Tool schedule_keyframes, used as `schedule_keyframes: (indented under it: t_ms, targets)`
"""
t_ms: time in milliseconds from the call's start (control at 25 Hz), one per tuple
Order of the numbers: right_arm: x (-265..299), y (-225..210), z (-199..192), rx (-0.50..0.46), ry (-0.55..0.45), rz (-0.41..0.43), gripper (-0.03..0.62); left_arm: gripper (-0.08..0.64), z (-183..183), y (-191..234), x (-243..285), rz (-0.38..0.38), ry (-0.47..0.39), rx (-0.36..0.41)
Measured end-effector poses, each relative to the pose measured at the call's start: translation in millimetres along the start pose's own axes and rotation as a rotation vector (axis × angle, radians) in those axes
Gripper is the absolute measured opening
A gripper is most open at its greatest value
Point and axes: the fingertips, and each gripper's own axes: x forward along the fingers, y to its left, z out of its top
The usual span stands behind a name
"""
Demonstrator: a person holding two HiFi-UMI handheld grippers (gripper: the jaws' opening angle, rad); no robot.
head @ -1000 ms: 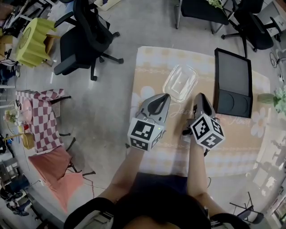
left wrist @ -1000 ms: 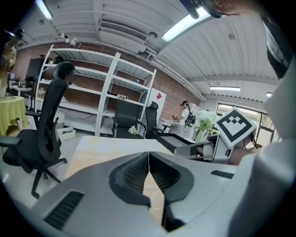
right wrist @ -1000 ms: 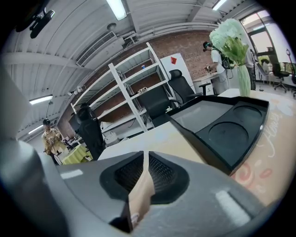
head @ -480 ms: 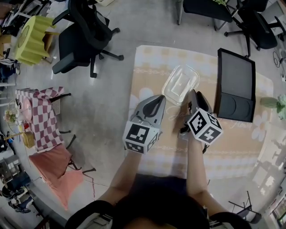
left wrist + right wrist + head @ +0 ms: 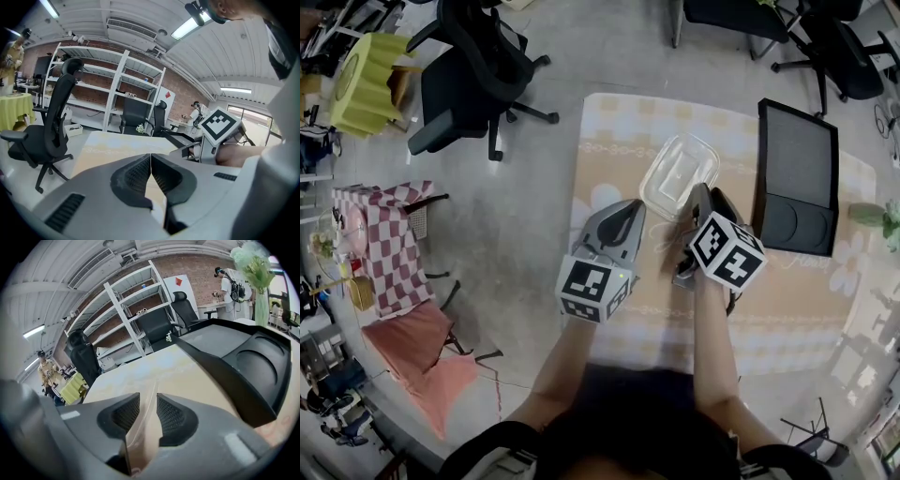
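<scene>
Floor: bare grey concrete.
Walls: red brick behind white shelving.
Ceiling: white, with strip lights on.
Furniture: black office chairs, checked-cloth table (a yellow-draped table beyond).

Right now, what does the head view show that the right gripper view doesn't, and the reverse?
Only the head view: the whole clear container beside the tip of the right gripper, the left gripper, and the checked table off to the left. Only the right gripper view: its jaws standing slightly apart, with a thin pale edge in the gap that I cannot identify, plus white shelving in the background. Both: the black tray and the floral tablecloth.
</scene>
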Motion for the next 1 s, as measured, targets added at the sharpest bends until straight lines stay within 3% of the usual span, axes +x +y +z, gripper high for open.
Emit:
schedule_keyframes:
  t_ms: [360,520,600,1000]
  targets:
    - [6,-2,-4,-0.011,0.045,-0.034,0.107,0.012,0,5,-4,0.002,-0.01,-0.013]
    - [5,-8,-5,-0.005,0.054,-0.058,0.08,0.012,-2,8,-9,0.005,-0.007,-0.003]
    - [4,-10,-5,-0.006,0.065,-0.07,0.037,0.012,-3,11,-11,0.013,-0.003,-0.007]
    - [3,-12,-6,-0.014,0.06,-0.055,0.02,0.012,-1,7,-20,0.013,-0.003,0.011]
